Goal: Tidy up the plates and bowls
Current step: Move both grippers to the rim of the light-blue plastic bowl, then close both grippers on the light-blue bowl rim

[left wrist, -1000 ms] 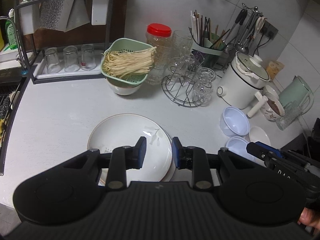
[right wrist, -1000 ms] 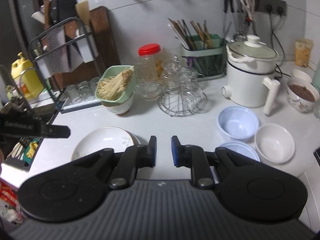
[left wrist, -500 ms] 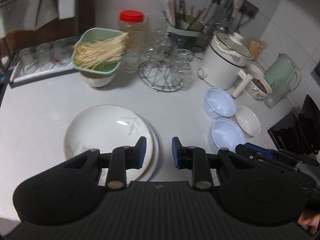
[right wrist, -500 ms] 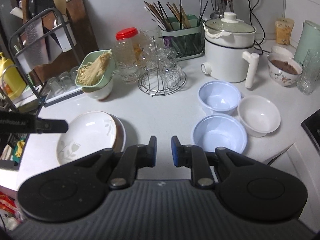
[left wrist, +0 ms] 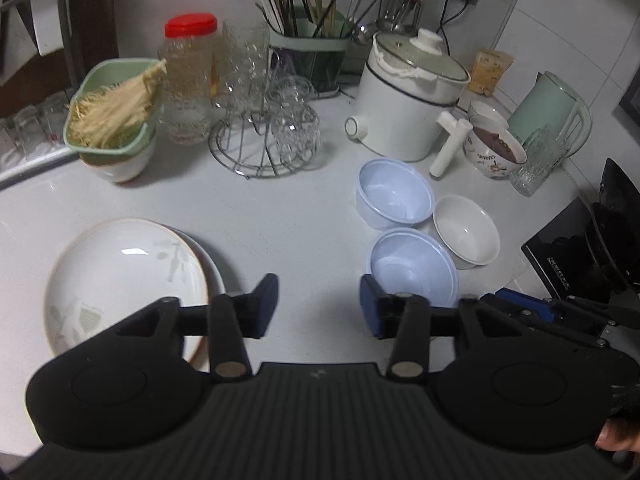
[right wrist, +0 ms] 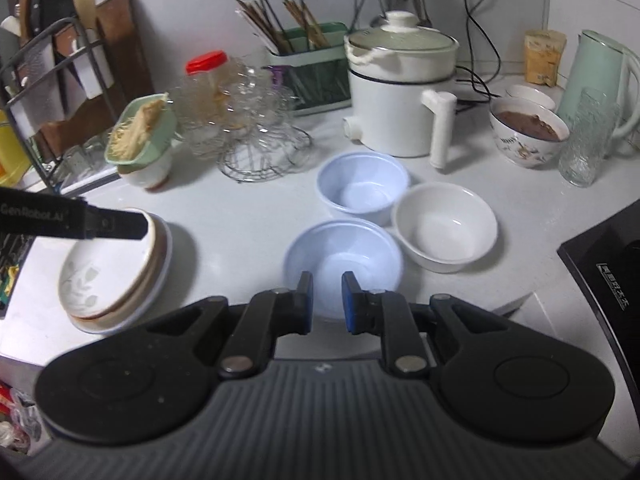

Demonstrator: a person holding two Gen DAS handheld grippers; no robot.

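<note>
At nine o'clock on the tabletop (left wrist: 288, 220) we judged the stacked plates (left wrist: 120, 276) heavy, slick and breakable, our left gripper (left wrist: 319, 306) opening over nothing, while at three o'clock the light blue bowls (right wrist: 344, 260) wanted a rim grip, right gripper (right wrist: 324, 302) narrow and empty.

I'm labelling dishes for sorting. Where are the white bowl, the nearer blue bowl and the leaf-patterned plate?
white bowl (right wrist: 444, 226), right wrist view, inner floor.
nearer blue bowl (right wrist: 352, 250), right wrist view, inner wall.
leaf-patterned plate (left wrist: 120, 268), left wrist view, bare centre of the top plate.
</note>
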